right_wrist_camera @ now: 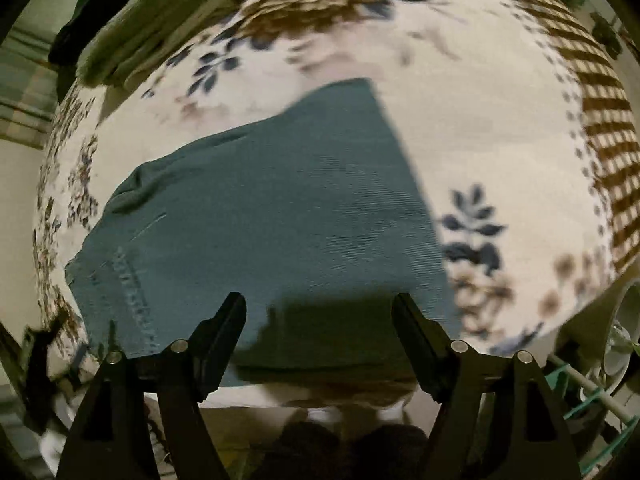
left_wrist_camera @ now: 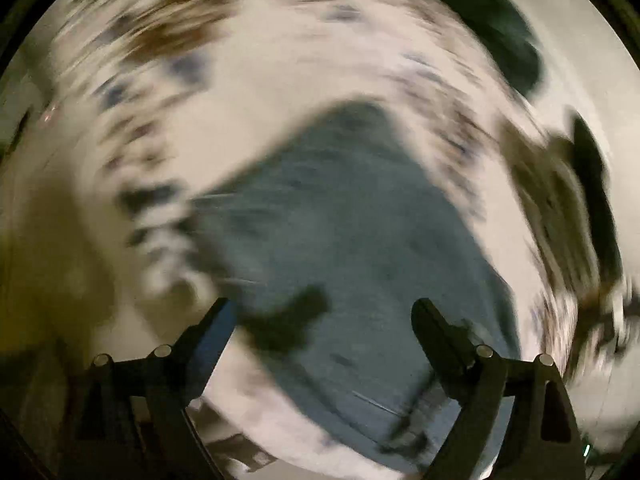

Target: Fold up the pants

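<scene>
Dark teal pants [right_wrist_camera: 264, 216] lie folded flat on a white floral cloth [right_wrist_camera: 488, 120]. In the right wrist view a stitched seam [right_wrist_camera: 132, 288] runs near their left edge. My right gripper [right_wrist_camera: 320, 312] hovers above their near edge, open and empty. The left wrist view is heavily motion-blurred; the pants [left_wrist_camera: 340, 232] show there as a grey-blue patch. My left gripper [left_wrist_camera: 322, 316] is above them, open and empty.
A folded green cloth [right_wrist_camera: 160, 28] lies at the far left of the surface. A brown checked band [right_wrist_camera: 600, 128] borders the cloth on the right. A green rack with white items [right_wrist_camera: 600, 376] stands at the lower right. A dark object [left_wrist_camera: 500, 24] sits at the far right.
</scene>
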### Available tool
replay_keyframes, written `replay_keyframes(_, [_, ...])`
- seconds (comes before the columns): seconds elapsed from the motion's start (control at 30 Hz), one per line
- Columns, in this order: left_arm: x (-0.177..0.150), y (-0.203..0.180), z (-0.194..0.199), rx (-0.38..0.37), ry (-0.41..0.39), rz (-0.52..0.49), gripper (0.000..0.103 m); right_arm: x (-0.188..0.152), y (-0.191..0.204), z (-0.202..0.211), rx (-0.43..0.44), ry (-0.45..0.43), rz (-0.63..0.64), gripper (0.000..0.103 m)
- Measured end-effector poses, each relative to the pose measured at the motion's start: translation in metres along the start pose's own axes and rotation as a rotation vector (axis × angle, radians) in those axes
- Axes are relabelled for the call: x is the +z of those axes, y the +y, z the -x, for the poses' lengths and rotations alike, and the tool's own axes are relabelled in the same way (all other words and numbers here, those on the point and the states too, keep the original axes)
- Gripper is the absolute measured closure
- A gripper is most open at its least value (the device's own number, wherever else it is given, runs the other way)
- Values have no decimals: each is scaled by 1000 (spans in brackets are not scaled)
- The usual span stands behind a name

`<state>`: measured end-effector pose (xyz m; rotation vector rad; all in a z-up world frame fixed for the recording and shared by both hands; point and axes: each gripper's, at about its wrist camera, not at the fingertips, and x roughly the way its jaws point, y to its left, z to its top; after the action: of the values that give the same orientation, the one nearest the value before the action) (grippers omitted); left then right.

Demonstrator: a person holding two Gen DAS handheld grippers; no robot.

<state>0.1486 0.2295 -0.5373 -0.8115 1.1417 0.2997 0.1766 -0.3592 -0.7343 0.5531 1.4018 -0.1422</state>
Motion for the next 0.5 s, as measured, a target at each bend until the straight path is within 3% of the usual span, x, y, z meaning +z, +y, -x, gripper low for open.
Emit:
replay_keyframes(0.07, [8,29,-12,-11,-14,86,14,-1,14,-8,13,18,-3,25])
replay_keyframes(0.17, [21,44,-29,-63,-10,131,15,1,31,-23,21,35,1,25])
replay_keyframes(0.3, [37,30,-39,-58,-65,64,16,-1,51,-36,-9,33,39,25])
replay_keyframes(0.4, [42,16,-41,-35,-95,-4,40,-3,58,-44,-19,36,40,25])
replay_keyframes(0.47, [42,19,-39,-46,-103,2,49,-3,61,-46,-22,35,41,25])
replay_keyframes(0.5, [41,21,-36,-55,-110,6,59,-3,64,-47,-25,34,42,25])
